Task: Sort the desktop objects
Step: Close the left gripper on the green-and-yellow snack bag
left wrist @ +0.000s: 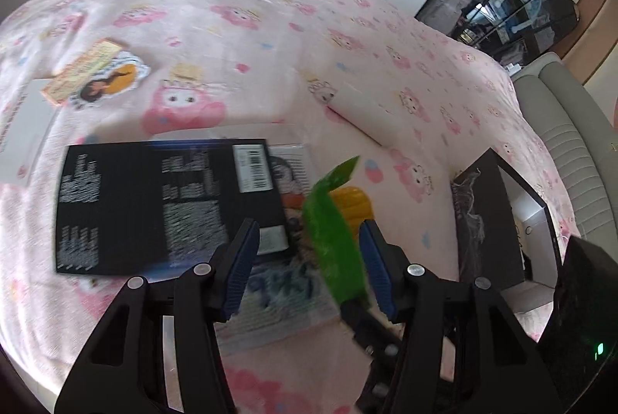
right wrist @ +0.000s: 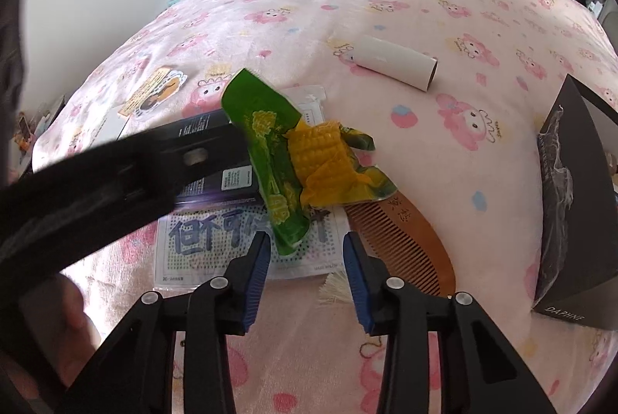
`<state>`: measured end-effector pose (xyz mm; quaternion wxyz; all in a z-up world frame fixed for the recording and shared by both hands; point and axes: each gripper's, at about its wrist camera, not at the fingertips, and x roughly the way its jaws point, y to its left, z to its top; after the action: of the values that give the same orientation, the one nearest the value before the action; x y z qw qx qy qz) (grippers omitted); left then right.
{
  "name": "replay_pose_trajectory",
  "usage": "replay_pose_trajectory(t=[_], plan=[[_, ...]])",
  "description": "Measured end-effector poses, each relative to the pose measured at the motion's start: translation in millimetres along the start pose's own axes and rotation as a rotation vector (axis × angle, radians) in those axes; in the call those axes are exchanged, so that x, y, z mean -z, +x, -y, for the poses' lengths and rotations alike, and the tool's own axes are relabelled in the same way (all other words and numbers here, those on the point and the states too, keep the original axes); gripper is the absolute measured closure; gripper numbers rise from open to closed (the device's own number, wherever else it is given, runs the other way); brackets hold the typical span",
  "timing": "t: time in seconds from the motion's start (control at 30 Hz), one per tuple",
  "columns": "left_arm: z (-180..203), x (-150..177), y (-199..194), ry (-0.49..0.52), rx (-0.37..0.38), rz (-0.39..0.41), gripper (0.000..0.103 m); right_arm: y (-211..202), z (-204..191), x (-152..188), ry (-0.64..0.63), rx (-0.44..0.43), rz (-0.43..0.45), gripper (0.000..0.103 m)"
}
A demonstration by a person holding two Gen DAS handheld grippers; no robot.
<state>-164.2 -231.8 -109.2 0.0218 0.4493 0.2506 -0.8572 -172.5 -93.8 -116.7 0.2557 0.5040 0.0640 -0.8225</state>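
Observation:
A green snack wrapper (left wrist: 332,232) with yellow corn printed on it lies tilted over a black barcoded box (left wrist: 154,205) and a printed cross-stitch sheet (right wrist: 208,236). My left gripper (left wrist: 309,226) is open around the wrapper's upper part, which rests against the right pad. In the right wrist view the wrapper (right wrist: 266,143) points its lower end between the open fingers of my right gripper (right wrist: 307,238), near the left pad. A wooden comb (right wrist: 405,244) lies just right of it. The left gripper's finger (right wrist: 193,157) reaches in from the left.
A white paper tube (right wrist: 394,64) lies further back on the pink cartoon blanket (right wrist: 463,8). A dark box marked DAPHNE (right wrist: 571,213) stands at the right edge. An illustrated bookmark (left wrist: 92,74) and a white card (left wrist: 23,128) lie at the left. A hand (right wrist: 69,321) shows at the lower left.

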Motion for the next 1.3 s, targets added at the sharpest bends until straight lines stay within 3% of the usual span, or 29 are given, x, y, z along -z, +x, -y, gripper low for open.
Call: replay_pose_trajectory(t=[0.03,0.1,0.23,0.4,0.77,0.87,0.93,0.97,1.07,1.1,1.17,1.2,1.3], plan=[[1,-2,6,0.000,0.005,-0.011,0.067,1,1,-1,0.004,-0.001,0.000,0.068],[4,-4,16,0.005,0.052,-0.039,0.085,3,4,-3,0.019,-0.004,-0.005,0.068],[11,0,14,0.032,0.026,-0.027,0.100,5,9,0,0.038,-0.003,-0.017,0.068],[-11,13,12,-0.053,0.026,-0.040,0.102,-1,22,10,0.096,-0.001,-0.026,0.068],[-32,45,-10,-0.118,0.071,-0.045,0.102,-16,30,21,0.143,-0.030,-0.022,0.068],[-35,38,-14,-0.150,0.129,-0.033,0.093,-17,28,23,0.140,-0.033,-0.022,0.068],[-29,31,-17,-0.140,0.152,-0.012,0.052,-20,29,25,0.145,-0.035,-0.021,0.068],[-24,28,-18,-0.121,0.155,0.000,0.045,-20,31,25,0.153,-0.035,-0.020,0.068],[-8,17,-11,-0.066,0.137,0.013,0.043,-18,38,24,0.172,-0.028,-0.020,0.068],[-4,14,-3,-0.053,0.118,0.003,0.045,-16,40,23,0.173,-0.022,-0.020,0.068],[0,13,11,-0.041,0.088,-0.021,0.066,-15,43,19,0.175,-0.014,-0.017,0.068],[-1,16,12,-0.044,0.087,-0.027,0.088,-15,44,18,0.176,-0.012,-0.014,0.068],[-2,25,15,-0.054,0.083,-0.045,0.102,-17,47,18,0.183,-0.009,-0.014,0.068]])
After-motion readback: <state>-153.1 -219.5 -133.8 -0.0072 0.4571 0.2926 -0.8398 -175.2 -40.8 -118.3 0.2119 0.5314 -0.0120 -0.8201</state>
